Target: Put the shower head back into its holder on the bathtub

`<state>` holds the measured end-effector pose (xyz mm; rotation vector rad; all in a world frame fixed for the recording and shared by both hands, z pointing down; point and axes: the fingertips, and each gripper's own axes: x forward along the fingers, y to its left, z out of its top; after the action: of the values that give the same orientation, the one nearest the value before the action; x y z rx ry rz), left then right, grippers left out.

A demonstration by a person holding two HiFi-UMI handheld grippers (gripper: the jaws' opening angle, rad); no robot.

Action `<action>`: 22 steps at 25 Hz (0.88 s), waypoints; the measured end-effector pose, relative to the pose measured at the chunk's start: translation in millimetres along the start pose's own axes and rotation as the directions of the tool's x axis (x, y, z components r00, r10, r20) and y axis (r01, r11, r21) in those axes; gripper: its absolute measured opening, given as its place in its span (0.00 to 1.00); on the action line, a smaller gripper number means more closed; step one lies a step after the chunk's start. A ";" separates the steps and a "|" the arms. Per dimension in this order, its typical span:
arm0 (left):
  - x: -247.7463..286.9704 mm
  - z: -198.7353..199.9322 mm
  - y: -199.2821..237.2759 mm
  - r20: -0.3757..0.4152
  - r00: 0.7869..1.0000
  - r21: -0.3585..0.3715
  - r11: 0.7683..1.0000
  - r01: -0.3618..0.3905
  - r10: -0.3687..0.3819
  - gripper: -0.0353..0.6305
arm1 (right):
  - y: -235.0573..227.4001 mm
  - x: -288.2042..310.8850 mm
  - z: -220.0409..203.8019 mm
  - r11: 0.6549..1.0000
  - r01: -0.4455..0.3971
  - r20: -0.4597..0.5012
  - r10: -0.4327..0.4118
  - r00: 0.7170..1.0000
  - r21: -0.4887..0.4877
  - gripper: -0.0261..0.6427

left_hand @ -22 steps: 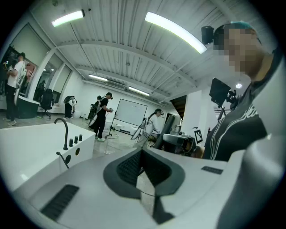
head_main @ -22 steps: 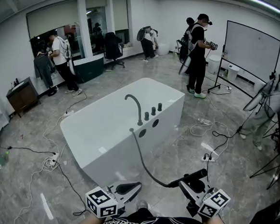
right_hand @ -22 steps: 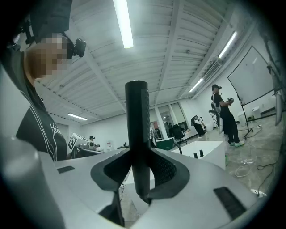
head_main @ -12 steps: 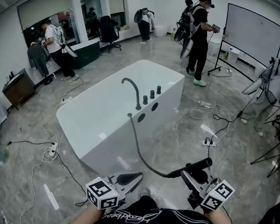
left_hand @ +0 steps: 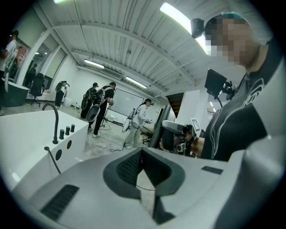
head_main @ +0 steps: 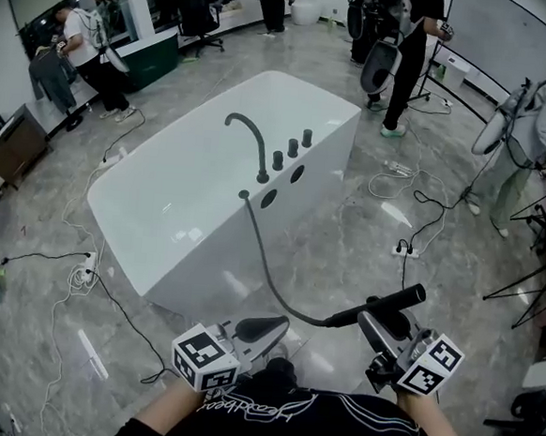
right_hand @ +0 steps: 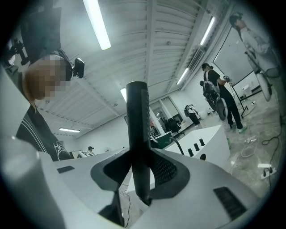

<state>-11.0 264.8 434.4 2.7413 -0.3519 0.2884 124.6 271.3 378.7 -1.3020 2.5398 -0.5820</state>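
Note:
The white bathtub [head_main: 174,216] stands on the floor ahead of me, with a dark curved faucet [head_main: 248,142] and three knobs [head_main: 293,146] on its near rim. A dark hose [head_main: 261,268] runs from the rim beside the faucet down to the black stick-shaped shower head [head_main: 386,303]. My right gripper [head_main: 384,326] is shut on the shower head; in the right gripper view its handle [right_hand: 137,134] stands upright between the jaws. My left gripper [head_main: 262,329] is low at the left, shut and empty [left_hand: 142,166].
Cables and a power strip [head_main: 403,251] lie on the grey floor around the tub. Several people stand at the back and the right. A whiteboard [head_main: 514,29] stands at the back right and a dark stand [head_main: 531,289] at the right edge.
The tub now sits higher and a little further left in the head view. Both grippers stay low in front of me, the right one still holding the shower head.

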 end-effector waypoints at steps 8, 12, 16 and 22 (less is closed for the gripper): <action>-4.7 24.0 80.6 0.007 1.000 0.022 0.999 -0.028 0.028 0.06 | -18.1 101.4 27.4 0.997 -0.072 -0.005 0.072 0.997 0.020 0.25; -1.6 29.3 111.7 0.010 0.999 0.013 0.999 -0.037 0.037 0.10 | -18.9 132.4 47.4 0.994 -0.107 0.006 0.107 0.994 0.012 0.24; 17.5 36.9 127.1 -0.004 1.000 0.036 0.999 0.015 -0.015 0.37 | -18.2 150.3 75.8 0.991 -0.133 0.046 0.133 0.990 -0.006 0.25; 49.6 15.3 153.6 -0.123 0.992 0.099 0.995 0.023 -0.011 0.38 | -16.8 165.0 109.8 0.984 -0.179 0.090 0.180 0.980 -0.024 0.25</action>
<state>-4.4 110.0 482.3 2.8063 -0.2884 0.4794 82.2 101.5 284.3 -1.0632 2.5549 -0.4548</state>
